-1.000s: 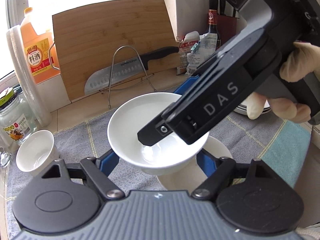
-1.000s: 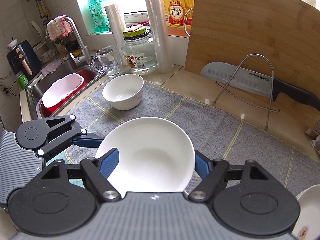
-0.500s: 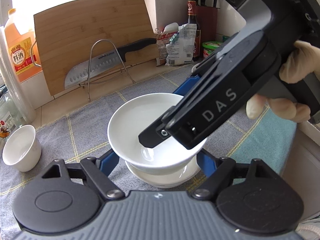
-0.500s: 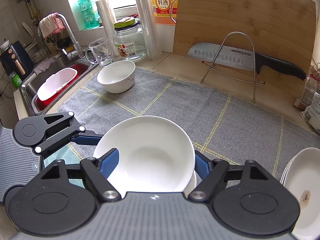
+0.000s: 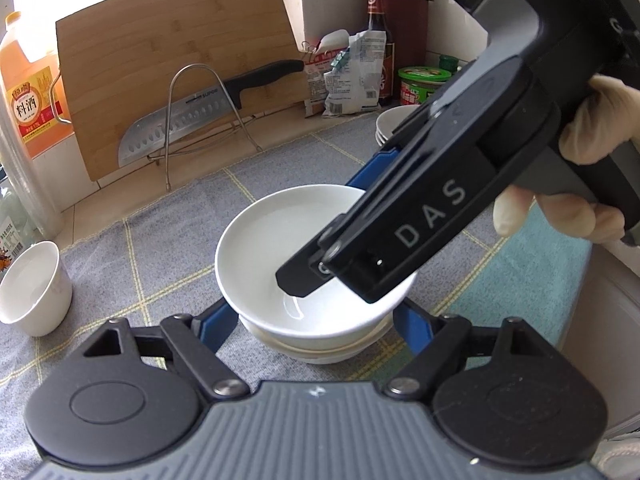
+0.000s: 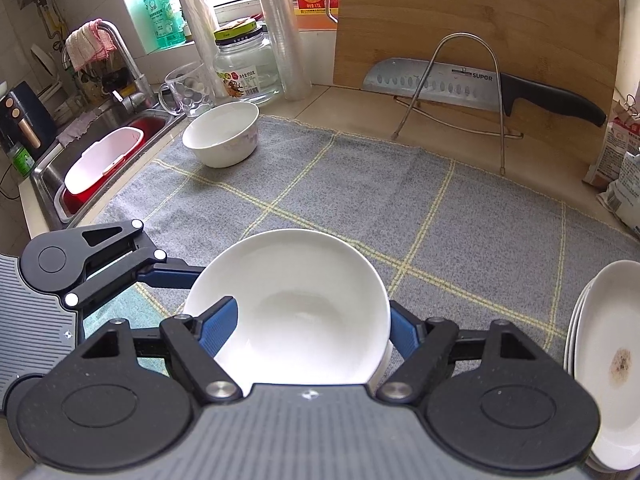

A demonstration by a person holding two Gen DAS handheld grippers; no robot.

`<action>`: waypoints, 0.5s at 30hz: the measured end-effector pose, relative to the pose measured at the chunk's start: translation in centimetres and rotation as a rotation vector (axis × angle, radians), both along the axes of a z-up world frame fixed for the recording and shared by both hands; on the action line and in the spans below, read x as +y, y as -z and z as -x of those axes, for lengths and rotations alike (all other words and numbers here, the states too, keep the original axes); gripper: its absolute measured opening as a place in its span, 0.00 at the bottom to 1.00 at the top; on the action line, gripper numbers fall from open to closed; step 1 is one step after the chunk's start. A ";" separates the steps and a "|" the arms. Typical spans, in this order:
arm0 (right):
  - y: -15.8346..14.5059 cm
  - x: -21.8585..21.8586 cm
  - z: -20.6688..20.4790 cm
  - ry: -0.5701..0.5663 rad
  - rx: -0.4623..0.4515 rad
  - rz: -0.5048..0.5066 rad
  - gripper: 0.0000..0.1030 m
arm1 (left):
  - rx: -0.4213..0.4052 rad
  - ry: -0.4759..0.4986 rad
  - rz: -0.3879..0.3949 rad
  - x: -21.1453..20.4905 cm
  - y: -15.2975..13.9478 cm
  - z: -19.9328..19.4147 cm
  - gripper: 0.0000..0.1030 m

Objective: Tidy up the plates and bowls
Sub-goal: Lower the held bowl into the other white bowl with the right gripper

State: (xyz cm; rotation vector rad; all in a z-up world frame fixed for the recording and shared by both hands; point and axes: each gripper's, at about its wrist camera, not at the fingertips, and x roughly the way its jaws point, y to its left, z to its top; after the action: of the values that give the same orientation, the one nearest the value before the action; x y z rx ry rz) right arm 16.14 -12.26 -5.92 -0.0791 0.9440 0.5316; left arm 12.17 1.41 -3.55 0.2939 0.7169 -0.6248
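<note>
Risk comes first from the stack itself: the shallow white ceramic bowl (image 5: 280, 240) sits right on top of other white dishes of the same kind (image 5: 320, 350), on the grey checked cloth (image 6: 360, 184) that covers the worktop (image 6: 360, 108). If the two grips let go unevenly, I judge the top bowl could tip to one side and slide off, or knock the rim below and chip it. The right hand-held gripper (image 6: 308, 326) has its blue pads at the two sides of this bowl, one pad lying over the near left rim, and it seems closed on it. The left hand-held gripper (image 5: 316, 324) stands about half open, its blue pads at both sides of the stack near the lower dishes; whether they press I cannot tell. The two grippers are very near one another, so a clash between them is also possible. The bowl is round and has no real long axis; its mouth faces upward, almost level. A deeper white bowl (image 6: 221, 134) stands well apart near the sink, and white plates (image 6: 604, 364) lie at the right.
</note>
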 end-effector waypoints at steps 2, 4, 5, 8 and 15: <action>0.0 0.0 0.0 0.000 -0.001 0.002 0.81 | 0.002 0.000 -0.003 0.0 0.1 -0.1 0.81; 0.1 0.0 -0.1 0.000 0.001 0.003 0.81 | 0.004 0.001 -0.005 0.0 0.1 -0.1 0.81; 0.1 0.0 -0.1 0.000 0.004 0.004 0.81 | 0.005 0.003 -0.003 0.0 0.1 -0.1 0.81; 0.3 -0.2 -0.1 0.002 0.008 0.005 0.81 | 0.007 0.006 -0.003 -0.1 0.1 -0.1 0.82; 0.5 -0.3 -0.2 0.009 0.011 0.005 0.81 | 0.009 0.009 0.000 -0.1 0.2 -0.3 0.82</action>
State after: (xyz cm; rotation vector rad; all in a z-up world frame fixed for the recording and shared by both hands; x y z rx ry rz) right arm 16.29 -12.52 -6.40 -0.0766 0.9561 0.5222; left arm 12.45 1.27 -3.70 0.2949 0.7249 -0.6349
